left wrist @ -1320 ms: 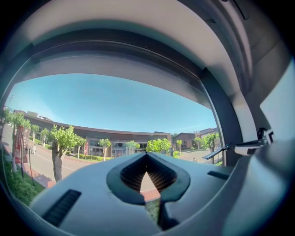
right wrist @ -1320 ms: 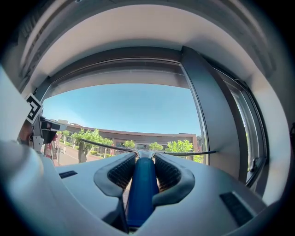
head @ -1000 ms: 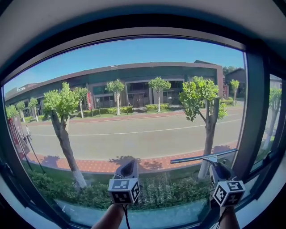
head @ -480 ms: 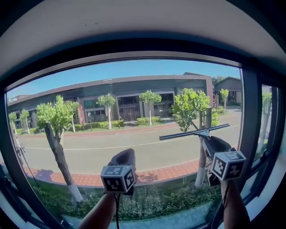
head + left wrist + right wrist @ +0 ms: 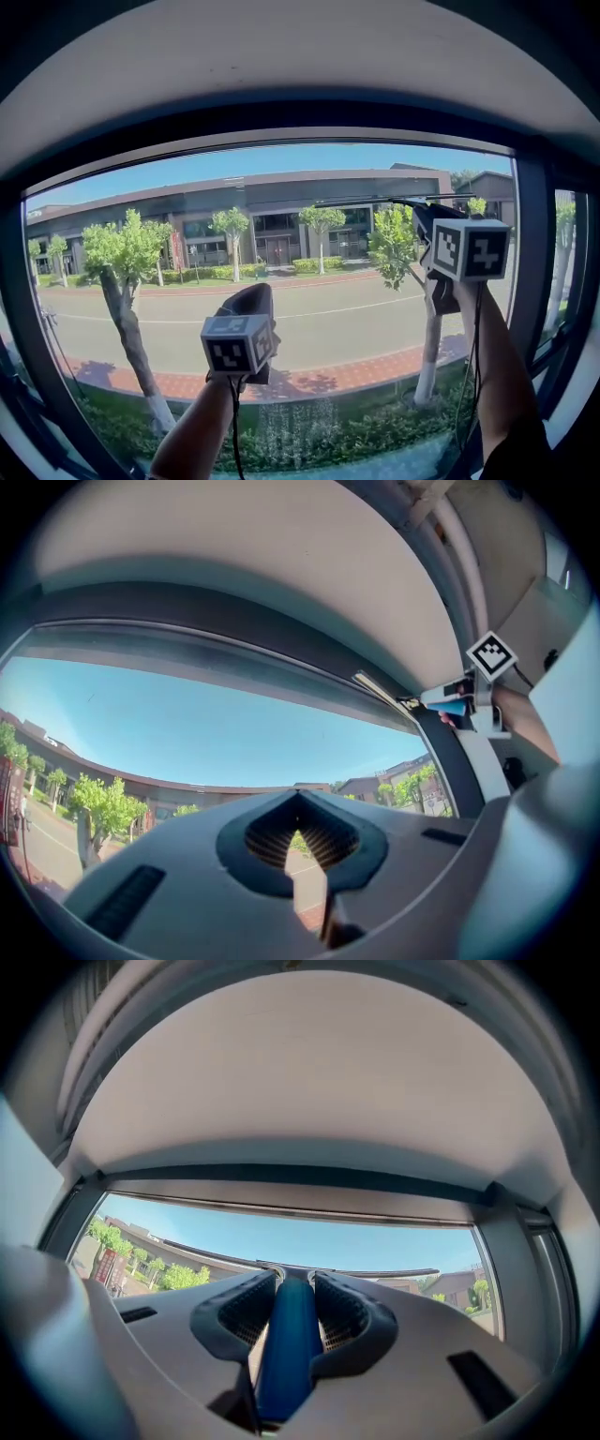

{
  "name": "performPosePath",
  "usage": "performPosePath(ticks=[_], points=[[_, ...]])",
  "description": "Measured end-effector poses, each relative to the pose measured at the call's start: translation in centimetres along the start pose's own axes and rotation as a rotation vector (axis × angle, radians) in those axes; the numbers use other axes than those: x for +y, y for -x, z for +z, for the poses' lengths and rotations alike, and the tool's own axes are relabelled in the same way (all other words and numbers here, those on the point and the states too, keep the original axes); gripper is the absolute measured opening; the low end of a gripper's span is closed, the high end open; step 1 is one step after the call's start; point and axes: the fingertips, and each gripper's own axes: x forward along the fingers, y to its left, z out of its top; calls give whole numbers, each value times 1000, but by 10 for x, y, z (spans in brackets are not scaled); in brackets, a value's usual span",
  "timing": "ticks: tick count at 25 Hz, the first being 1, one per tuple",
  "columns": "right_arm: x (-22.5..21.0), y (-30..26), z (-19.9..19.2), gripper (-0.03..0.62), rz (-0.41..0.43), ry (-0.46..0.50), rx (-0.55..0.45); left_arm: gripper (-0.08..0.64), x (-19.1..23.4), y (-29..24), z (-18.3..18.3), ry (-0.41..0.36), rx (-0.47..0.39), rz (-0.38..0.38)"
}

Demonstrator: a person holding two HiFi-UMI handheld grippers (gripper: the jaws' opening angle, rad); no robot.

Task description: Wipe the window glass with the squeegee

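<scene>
— What takes up most of the scene?

— The window glass (image 5: 281,183), a wide pane set in a dark window frame (image 5: 531,244). Through it show a long low building (image 5: 281,199), a road (image 5: 309,328) and a row of trees (image 5: 122,248) under a clear blue sky.

— And where is the squeegee?

— The squeegee (image 5: 375,200) is high up on the right part of the pane, near the top edge of the frame. Its long thin blade lies roughly level across the glass. Whether it presses on the pane cannot be told. A blue handle (image 5: 286,1354) runs back from the middle of the blade.

— What holds it?

— The right tongs (image 5: 292,1288). They are clamped on that blue handle, one jaw on each side of it, with the blade just beyond their tips. The person's right arm (image 5: 497,366) reaches up to them along the right side of the frame.

— And the other pair?

— The left tongs (image 5: 298,803) sit lower, in front of the middle of the pane and well apart from the squeegee. Their jaws are together at the tips with nothing between them, and only the street shows through the slit behind. The left arm (image 5: 192,436) rises to them from the bottom edge.
</scene>
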Motion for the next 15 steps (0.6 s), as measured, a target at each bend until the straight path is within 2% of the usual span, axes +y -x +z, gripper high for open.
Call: performPosePath(ticks=[2,7,12,15], points=[[1,-16,19,130,-8,-1,-11,2,5,-3,4,-15,-9,12],[0,-46,45,132,-40,9,2,2,3,-9,-3,47,-8,12],[-2,-64,55,130,-59,0,7,2,-3,-5,-5,-30,-22,10],[-4,-73,66,131,-86,7,-7,2,5,-6,0,-33,-25,26]])
